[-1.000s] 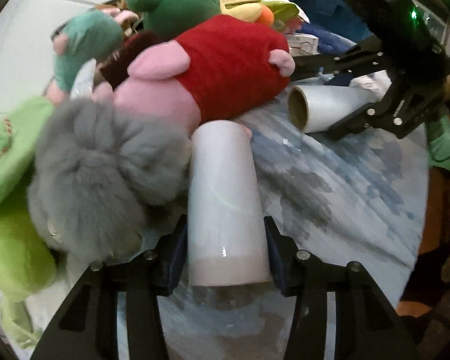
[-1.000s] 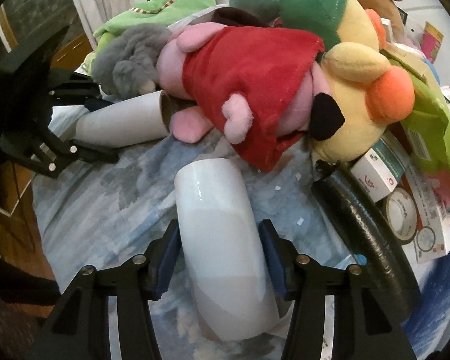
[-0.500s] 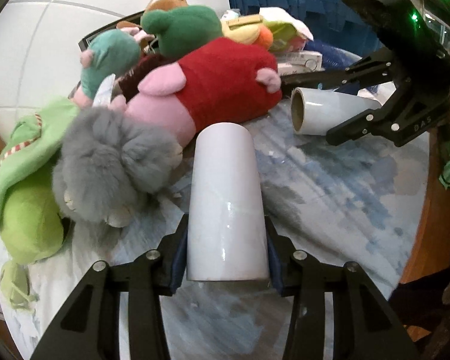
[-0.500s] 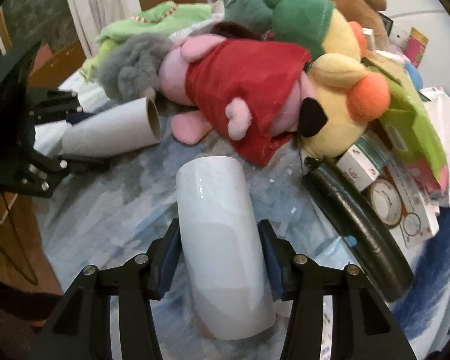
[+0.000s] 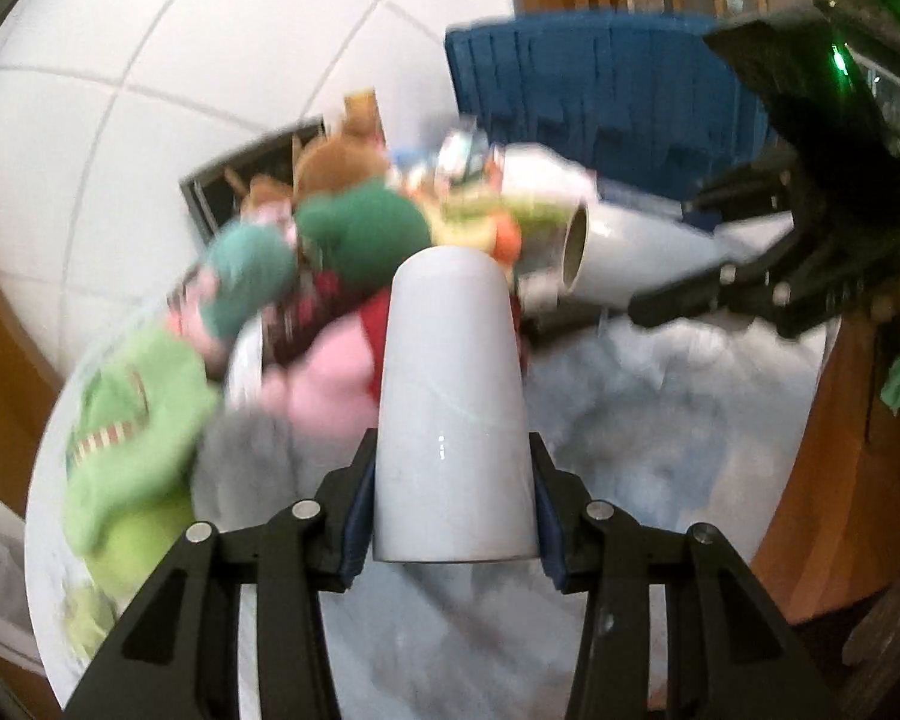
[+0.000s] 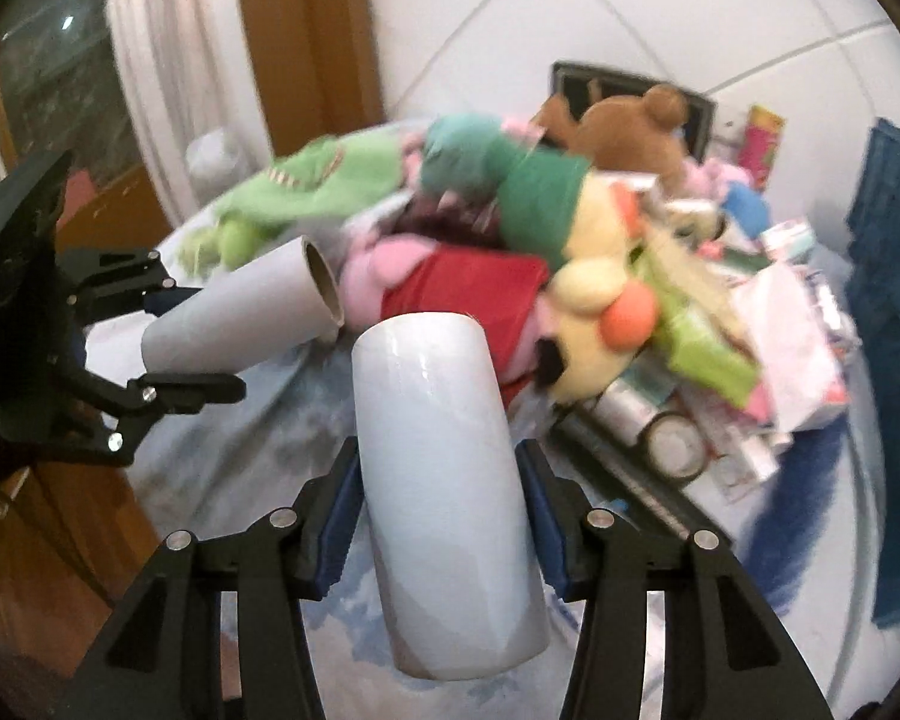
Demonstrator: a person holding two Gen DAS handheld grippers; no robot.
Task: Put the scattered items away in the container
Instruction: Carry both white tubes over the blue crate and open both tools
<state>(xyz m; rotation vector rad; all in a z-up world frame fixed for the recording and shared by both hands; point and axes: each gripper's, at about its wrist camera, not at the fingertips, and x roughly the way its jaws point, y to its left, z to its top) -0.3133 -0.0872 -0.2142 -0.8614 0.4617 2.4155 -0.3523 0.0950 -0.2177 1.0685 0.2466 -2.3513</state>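
- No writing is legible; both views are blurred.
- Left gripper (image 5: pixel 453 516) pinches a white roll (image 5: pixel 453 408); right gripper (image 6: pixel 435 525) pinches a second white roll (image 6: pixel 444 480).
- Both rolls hang above the table (image 5: pixel 660 420), beside piled plush toys (image 6: pixel 510 228).
- Blue crate (image 5: pixel 606 90) stands behind.

Both grippers' fingers (image 5: pixel 354 516) clamped, angled downward

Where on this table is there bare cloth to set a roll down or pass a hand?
The blue-white tablecloth lies bare between the plush toy pile and the table's near edge, under both held rolls. The far side is crowded: plush toys to the left, boxes and tape rolls beside the blue crate.
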